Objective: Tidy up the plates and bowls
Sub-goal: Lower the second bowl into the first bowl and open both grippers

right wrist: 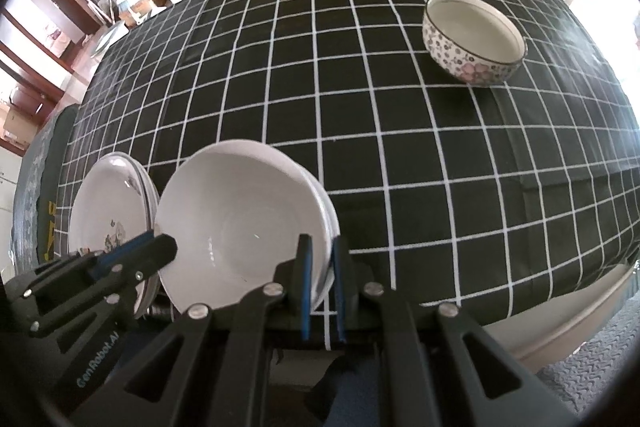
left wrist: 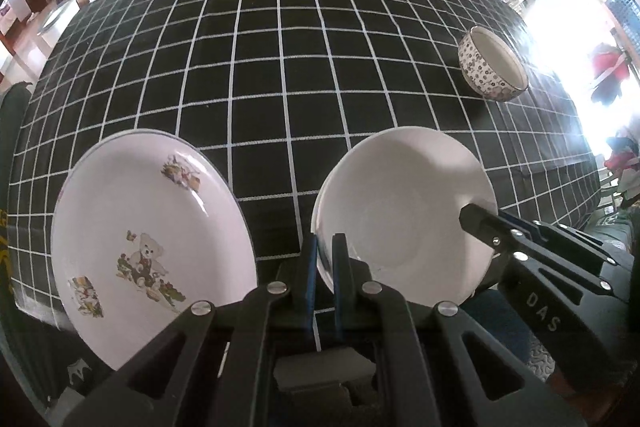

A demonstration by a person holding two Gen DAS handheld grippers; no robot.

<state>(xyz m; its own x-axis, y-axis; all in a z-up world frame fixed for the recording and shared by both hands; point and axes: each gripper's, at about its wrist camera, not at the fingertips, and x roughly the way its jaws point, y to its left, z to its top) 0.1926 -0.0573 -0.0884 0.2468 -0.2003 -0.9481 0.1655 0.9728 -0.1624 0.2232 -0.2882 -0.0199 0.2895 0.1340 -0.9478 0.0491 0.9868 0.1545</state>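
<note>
On the left, near the table's front edge, sits a white plate (left wrist: 152, 247) with a teddy bear picture on it. It rests on the black tablecloth (left wrist: 280, 67) with white squares. In the right wrist view there seem to be two of these plates stacked.

Just beside it, to the right, is a plain white bowl (left wrist: 404, 223), tipped up a little. The left gripper (left wrist: 325, 259) pinches the bowl's left rim, with its blue pads close together and the rim between them. The right gripper (right wrist: 320, 259) pinches the other side of the same bowl (right wrist: 244, 223) the same way, fingers narrow on the rim. So both grippers hold one bowl.

Far off to the right, toward the back, stands a flowered bowl (right wrist: 474, 39). It sits upright on the cloth, well apart from everything else.
</note>
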